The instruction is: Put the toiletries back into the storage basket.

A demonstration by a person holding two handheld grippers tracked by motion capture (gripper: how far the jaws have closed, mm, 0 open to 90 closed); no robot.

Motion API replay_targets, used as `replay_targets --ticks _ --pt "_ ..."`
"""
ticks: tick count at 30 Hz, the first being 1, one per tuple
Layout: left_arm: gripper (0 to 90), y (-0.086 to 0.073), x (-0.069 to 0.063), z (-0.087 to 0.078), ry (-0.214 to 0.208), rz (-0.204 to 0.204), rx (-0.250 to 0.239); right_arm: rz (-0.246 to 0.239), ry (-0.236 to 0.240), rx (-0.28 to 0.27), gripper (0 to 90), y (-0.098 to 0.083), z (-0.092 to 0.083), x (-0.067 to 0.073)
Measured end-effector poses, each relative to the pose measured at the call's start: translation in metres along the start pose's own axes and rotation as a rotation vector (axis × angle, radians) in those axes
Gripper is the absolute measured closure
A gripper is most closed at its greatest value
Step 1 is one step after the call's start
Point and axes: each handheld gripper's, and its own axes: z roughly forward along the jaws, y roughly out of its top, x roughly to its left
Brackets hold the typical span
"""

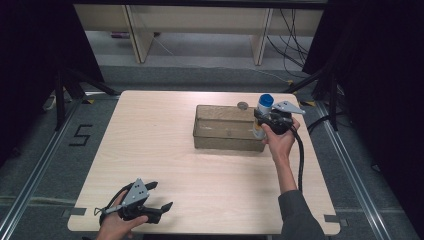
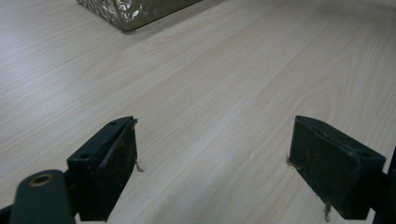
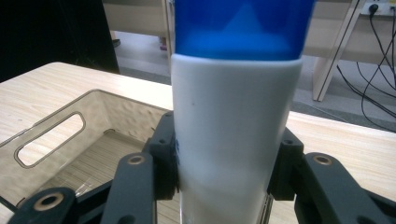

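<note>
White bottle with blue cap (image 3: 236,135) was upright, clamped in the right claw (image 1: 270,121) at the right end of the clear plastic bin (image 1: 223,131), likely mid-placement, next needing lowering inside and release; left claw (image 1: 159,206) sat open, empty, on the tabletop (image 1: 165,155).

The high view looks forward and down over the whole bench (image 1: 200,165). The left gripper view skims low across its bare top; the right sits close against a bottle (image 3: 236,140). All share the clear bin (image 1: 227,131).
</note>
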Motion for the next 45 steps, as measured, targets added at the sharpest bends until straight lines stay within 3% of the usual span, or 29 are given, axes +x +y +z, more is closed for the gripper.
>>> replay_targets --ticks 1,5,6,7,9,10,11,14,20,21,22,25,26,31,39,42,45 --pt "14.7 0.000 0.000 0.000 0.001 0.004 0.003 0.015 0.004 -0.006 56.0 -0.001 0.000 0.001" --pt "14.7 0.000 0.001 0.000 0.002 0.003 0.004 -0.009 -0.002 0.001 56.0 -0.004 0.001 0.001" --pt "14.7 0.000 0.000 0.000 0.001 -0.001 0.000 0.018 0.004 0.015 56.0 -0.004 0.000 0.003" --pt "14.7 0.000 0.000 0.000 0.000 0.000 -0.001 -0.012 -0.002 0.006 56.0 -0.005 0.001 0.001" --pt "14.7 0.000 0.000 0.000 0.000 0.006 0.003 -0.012 -0.004 0.000 56.0 -0.006 0.001 0.000" --pt "14.7 0.000 0.000 0.000 0.000 0.004 0.002 0.020 0.003 0.004 56.0 -0.009 0.001 0.002" --pt "14.7 0.000 0.000 0.000 0.001 0.003 0.003 -0.002 -0.005 0.002 56.0 -0.010 0.001 0.000" --pt "14.7 0.000 0.001 0.000 0.000 0.010 0.010 0.021 -0.002 0.011 56.0 -0.014 0.001 0.002" --pt "14.7 0.000 0.000 -0.001 0.003 0.004 0.002 0.012 0.003 0.011 56.0 -0.021 0.002 0.000" --pt "14.7 0.000 0.001 -0.001 0.003 0.005 0.003 -0.014 0.004 0.006 56.0 -0.022 0.002 -0.002" --pt "14.7 0.000 0.000 -0.001 0.002 0.004 0.002 0.017 0.002 0.002 56.0 -0.023 0.002 -0.001" --pt "14.7 0.000 0.000 -0.001 0.001 0.006 0.003 0.017 0.004 0.015 55.9 -0.025 0.002 -0.002" --pt "14.7 0.000 0.000 -0.001 0.002 0.005 0.003 0.041 0.005 0.021 55.9 -0.027 0.001 -0.001" --pt "14.7 0.000 0.000 -0.001 0.003 0.005 0.003 0.019 0.001 0.018 55.9 -0.032 0.001 -0.004" --pt "14.6 0.000 0.000 -0.001 0.004 0.005 0.003 0.039 0.001 0.029 55.9 -0.038 0.002 -0.001" --pt "14.6 0.000 0.000 0.000 0.002 0.004 0.003 0.012 -0.003 0.034 55.8 -0.040 0.003 -0.002" --pt "14.7 0.000 0.000 -0.001 0.002 0.005 0.002 0.025 -0.007 0.042 55.8 -0.042 0.003 -0.001"
